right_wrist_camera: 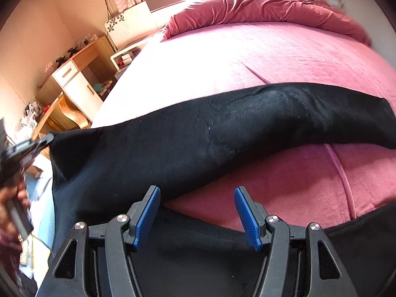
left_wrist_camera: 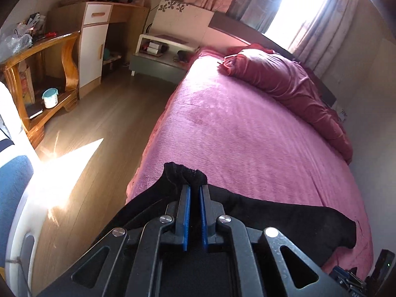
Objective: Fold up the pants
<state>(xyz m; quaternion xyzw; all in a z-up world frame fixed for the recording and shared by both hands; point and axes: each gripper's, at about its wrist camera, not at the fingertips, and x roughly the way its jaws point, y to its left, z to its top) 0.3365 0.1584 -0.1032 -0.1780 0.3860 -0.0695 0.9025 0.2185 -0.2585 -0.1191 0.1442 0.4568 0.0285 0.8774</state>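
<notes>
Black pants (right_wrist_camera: 222, 133) lie stretched across the near part of a pink bed (right_wrist_camera: 247, 57). One leg runs to the right; the second leg lies under my right gripper. My left gripper (left_wrist_camera: 195, 190) is shut on a bunched edge of the pants (left_wrist_camera: 185, 173) and holds it up at the bed's left edge. It shows blurred at the left of the right wrist view (right_wrist_camera: 37, 146). My right gripper (right_wrist_camera: 195, 193) is open and empty, just above the fabric between the two legs.
A crumpled red duvet (left_wrist_camera: 292, 84) lies at the head of the bed. A nightstand (left_wrist_camera: 160, 57), a white and wood cabinet (left_wrist_camera: 94, 44) and a wooden shelf unit (left_wrist_camera: 44, 79) stand along the left on the wooden floor (left_wrist_camera: 104, 128).
</notes>
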